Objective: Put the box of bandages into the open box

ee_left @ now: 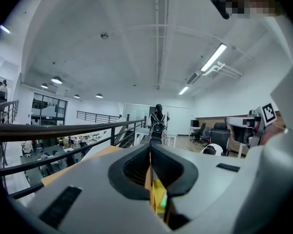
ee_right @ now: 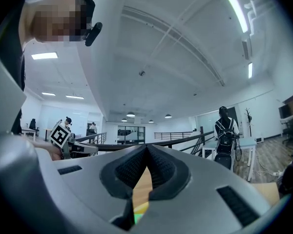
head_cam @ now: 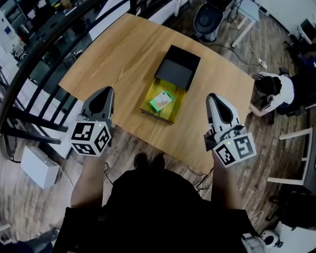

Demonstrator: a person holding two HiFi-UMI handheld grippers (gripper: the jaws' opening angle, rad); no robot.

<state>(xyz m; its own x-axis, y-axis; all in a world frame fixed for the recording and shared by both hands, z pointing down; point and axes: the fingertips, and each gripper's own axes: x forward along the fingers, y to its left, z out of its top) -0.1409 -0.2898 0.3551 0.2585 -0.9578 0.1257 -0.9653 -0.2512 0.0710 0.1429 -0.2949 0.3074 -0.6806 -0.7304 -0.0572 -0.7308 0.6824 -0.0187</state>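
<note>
Clenched and empty, the left gripper (head_cam: pixel 106 90) and right gripper (head_cam: pixel 211 97) hover at the light wooden table's (head_cam: pixel 118 54) near edge, flanking the open yellow box (head_cam: pixel 156 115) holding the green-and-white bandage box (head_cam: pixel 161 100).

A light wooden table (head_cam: pixel 116 62) with rounded edges filled the upper middle of the head view, standing on a plank floor (head_cam: pixel 121 147). Directly on it, right of centre, lay a yellow open cardboard box (head_cam: pixel 171 86), its black lid (head_cam: pixel 178 67) touching its upper end.

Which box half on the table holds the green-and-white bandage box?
The yellow half; the bandage box lies inside it. The black half beyond it has none.
</note>
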